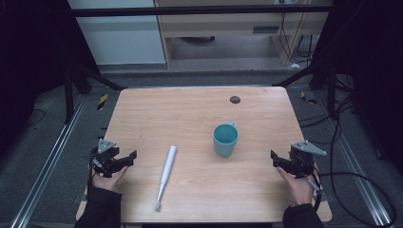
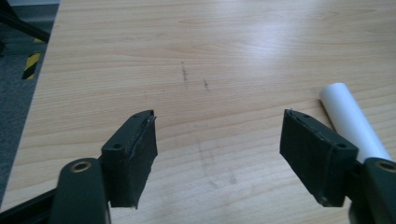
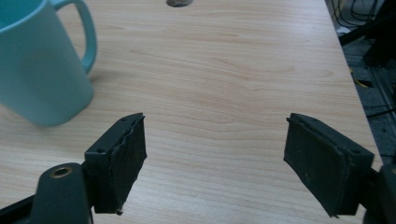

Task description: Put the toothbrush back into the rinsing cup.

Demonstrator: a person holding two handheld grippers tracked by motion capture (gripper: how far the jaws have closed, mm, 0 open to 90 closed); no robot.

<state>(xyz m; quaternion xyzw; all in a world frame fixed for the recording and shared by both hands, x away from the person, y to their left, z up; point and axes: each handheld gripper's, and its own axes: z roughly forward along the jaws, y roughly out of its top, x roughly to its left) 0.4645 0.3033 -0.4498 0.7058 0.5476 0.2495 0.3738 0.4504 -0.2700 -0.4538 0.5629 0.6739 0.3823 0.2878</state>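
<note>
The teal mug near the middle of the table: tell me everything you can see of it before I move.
The teal mug looks like smooth matte plastic or ceramic, one colour throughout, with a loop handle on its far side. It stands upright with its mouth open, and looks empty in the high view. It rests on the light wooden table, right of centre. Nothing else touches it: the white toothbrush lies apart to its left, and the open right gripper sits clear.

One teal mug point(image 1: 225, 139), one white toothbrush point(image 1: 165, 176) and two grippers sit at one table point(image 1: 190, 114).

On the counter point(image 1: 199, 114) a mug point(image 1: 225, 139) stood right of a toothbrush point(image 1: 165, 175), apart from it.
</note>
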